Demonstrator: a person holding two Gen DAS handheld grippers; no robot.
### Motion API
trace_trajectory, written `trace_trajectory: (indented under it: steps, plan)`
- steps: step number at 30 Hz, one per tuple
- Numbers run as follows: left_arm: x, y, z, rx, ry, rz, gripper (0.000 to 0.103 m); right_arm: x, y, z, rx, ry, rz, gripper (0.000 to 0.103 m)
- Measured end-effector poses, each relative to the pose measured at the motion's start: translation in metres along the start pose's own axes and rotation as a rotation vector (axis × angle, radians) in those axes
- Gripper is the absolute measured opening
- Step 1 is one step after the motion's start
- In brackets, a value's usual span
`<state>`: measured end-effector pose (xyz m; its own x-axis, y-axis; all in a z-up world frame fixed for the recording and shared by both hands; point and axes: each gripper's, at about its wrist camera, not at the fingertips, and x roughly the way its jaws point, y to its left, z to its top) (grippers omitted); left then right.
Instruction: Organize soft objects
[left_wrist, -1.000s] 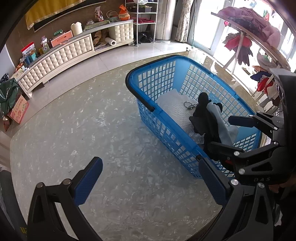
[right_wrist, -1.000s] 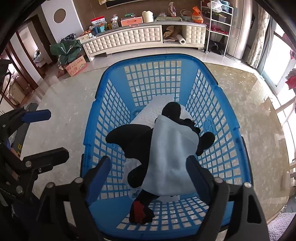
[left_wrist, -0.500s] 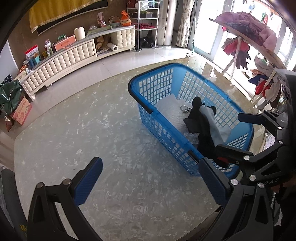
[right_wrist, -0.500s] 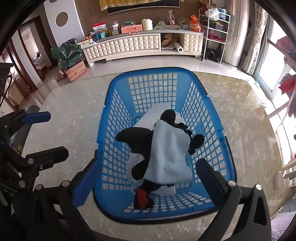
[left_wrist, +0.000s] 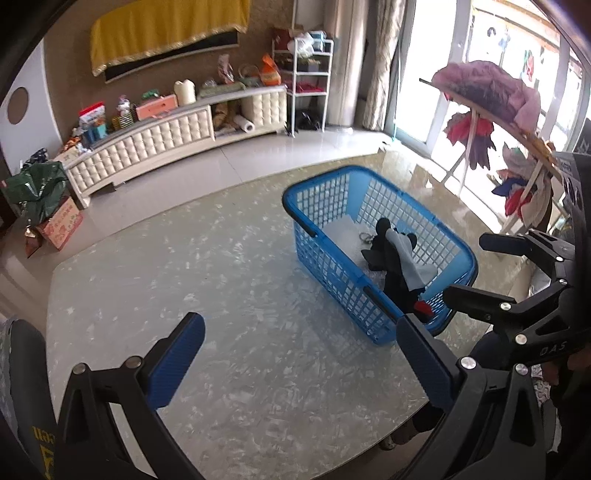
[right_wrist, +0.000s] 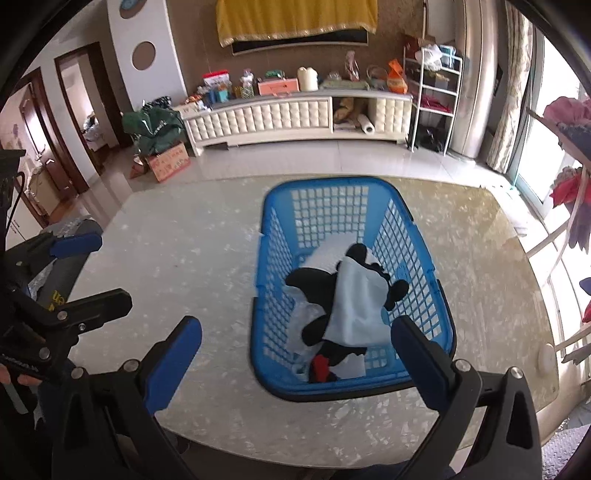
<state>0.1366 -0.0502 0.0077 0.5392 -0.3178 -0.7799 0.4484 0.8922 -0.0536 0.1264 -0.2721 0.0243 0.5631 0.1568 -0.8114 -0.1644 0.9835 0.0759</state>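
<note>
A black plush toy (right_wrist: 314, 284) lay in the blue plastic basket (right_wrist: 439, 325), with a pale blue cloth (right_wrist: 354, 306) draped over its middle and a small red piece (right_wrist: 321, 365) at the near end. Under them, white fabric (right_wrist: 325, 253) covered part of the basket floor. A small metal ring (left_wrist: 365, 236) showed beside the toy in the left wrist view. The basket stood on the marbled tabletop (right_wrist: 184, 258), toward its right half, with bare tabletop all around it.

The right gripper (right_wrist: 295, 365) hung above the near end of the basket, its blue-padded jaws spread wide after just opening, with nothing pressed between them; the toy lay well below. The left gripper (left_wrist: 295, 365) was also spread wide and empty, over bare tabletop to the left of the basket.

Beyond the tabletop, a quilted cream sideboard (right_wrist: 280, 114) carried boxes and bottles along the far wall, with a white wire shelf (right_wrist: 436, 99) at its right end.
</note>
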Motion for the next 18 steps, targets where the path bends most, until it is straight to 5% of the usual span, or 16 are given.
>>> trace_trajectory:
  steps: [18]
  plan:
    - [-0.102,0.003,-0.029,-0.055,-0.223,0.092,0.103,-0.045,0.041,0.001,-0.062,-0.196,0.024,0.103]
